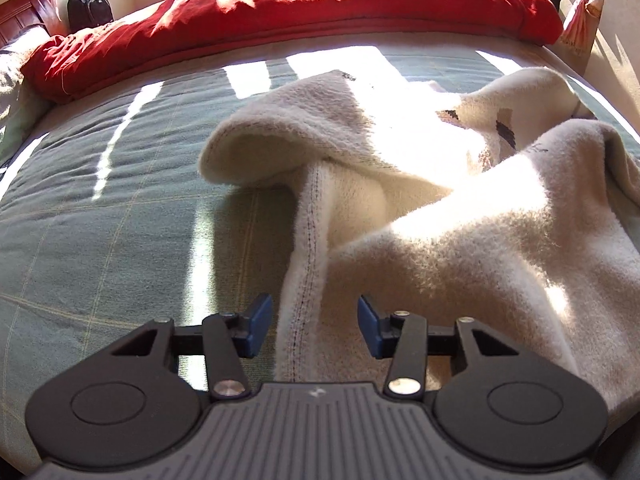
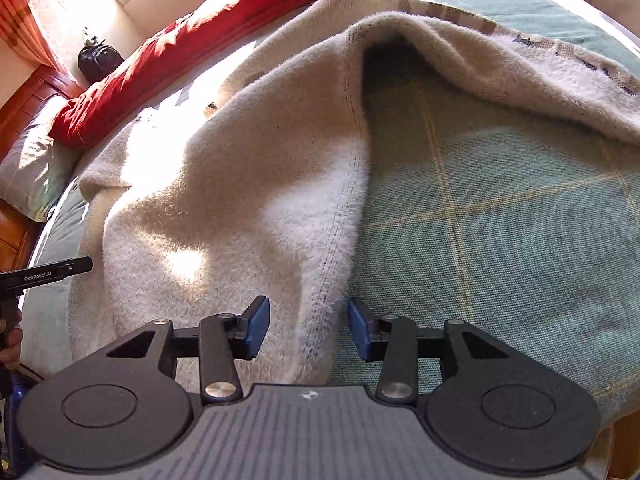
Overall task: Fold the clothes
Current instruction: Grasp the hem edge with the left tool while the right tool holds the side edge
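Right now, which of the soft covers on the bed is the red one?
The red quilt, bunched along the far edge of the bed. The cream fleece garment lies nearer the hand-held gripper, and the green checked cover lies flat beneath.

Cream fleece garment point(image 1: 460, 216) point(image 2: 224, 184) lay crumpled and unfolded on the bed, fuzzy pile, partly sunlit. A stitched hem edge with dark thread ran from the near side up toward the middle, visible in both wrist views. In the left wrist view one flap curled over at the far left, showing paler lining underneath; the bulk bunched to the right. Small dark and brown pattern marks showed on the far right part. In the right wrist view the far edge arched up, lifted off the bed, forming a hollow.
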Available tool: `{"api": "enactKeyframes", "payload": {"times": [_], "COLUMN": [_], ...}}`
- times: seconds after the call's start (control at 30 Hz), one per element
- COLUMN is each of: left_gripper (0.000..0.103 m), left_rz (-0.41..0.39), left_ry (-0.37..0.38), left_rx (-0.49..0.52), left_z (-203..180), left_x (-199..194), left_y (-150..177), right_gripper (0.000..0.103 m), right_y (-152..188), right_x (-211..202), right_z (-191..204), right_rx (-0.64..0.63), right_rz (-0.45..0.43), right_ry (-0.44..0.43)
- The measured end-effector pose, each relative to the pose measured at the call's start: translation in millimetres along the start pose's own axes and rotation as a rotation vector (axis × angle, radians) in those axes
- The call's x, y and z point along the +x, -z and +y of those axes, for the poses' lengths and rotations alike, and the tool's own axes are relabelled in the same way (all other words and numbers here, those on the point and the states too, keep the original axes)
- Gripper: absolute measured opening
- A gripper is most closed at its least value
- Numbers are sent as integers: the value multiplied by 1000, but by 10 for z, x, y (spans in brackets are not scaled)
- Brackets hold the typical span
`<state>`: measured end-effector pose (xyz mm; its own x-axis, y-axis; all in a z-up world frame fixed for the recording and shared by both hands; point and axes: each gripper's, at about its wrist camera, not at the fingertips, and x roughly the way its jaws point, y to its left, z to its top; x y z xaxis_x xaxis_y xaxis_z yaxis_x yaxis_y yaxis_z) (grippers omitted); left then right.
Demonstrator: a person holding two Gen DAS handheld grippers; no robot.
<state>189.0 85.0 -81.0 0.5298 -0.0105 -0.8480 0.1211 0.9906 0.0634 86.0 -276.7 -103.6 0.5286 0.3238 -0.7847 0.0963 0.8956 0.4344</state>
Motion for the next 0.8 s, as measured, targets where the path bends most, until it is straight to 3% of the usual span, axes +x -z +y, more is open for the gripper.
{"api": "enactKeyframes", "payload": {"times": [0.23, 0.3, 0.37, 0.57, 0.7, 0.8], "left_gripper": [50, 58, 73, 87, 84, 60], "left_rz": [125, 141, 155, 175, 164, 172], "left_ry": [1, 5, 11, 66, 95, 140], "left_rx": [4, 5, -1, -90, -102, -147], "left_z": [-35, -13, 23, 234, 265, 302], "left_x": [334, 382, 425, 468, 429, 407], "left_y": [19, 13, 11, 64, 109, 93], "right_gripper": [52, 52, 52, 55, 55, 55], "right_y": [9, 16, 32, 41, 35, 36], "right_x": [57, 72, 86, 95, 80, 55], "right_z": [20, 33, 60, 113, 119, 120], "right_rx": [-1, -2, -7, -18, -19, -19], "right_rz": [23, 29, 37, 42, 36, 31], "right_ry": [-1, -1, -3, -4, -4, -5]}}
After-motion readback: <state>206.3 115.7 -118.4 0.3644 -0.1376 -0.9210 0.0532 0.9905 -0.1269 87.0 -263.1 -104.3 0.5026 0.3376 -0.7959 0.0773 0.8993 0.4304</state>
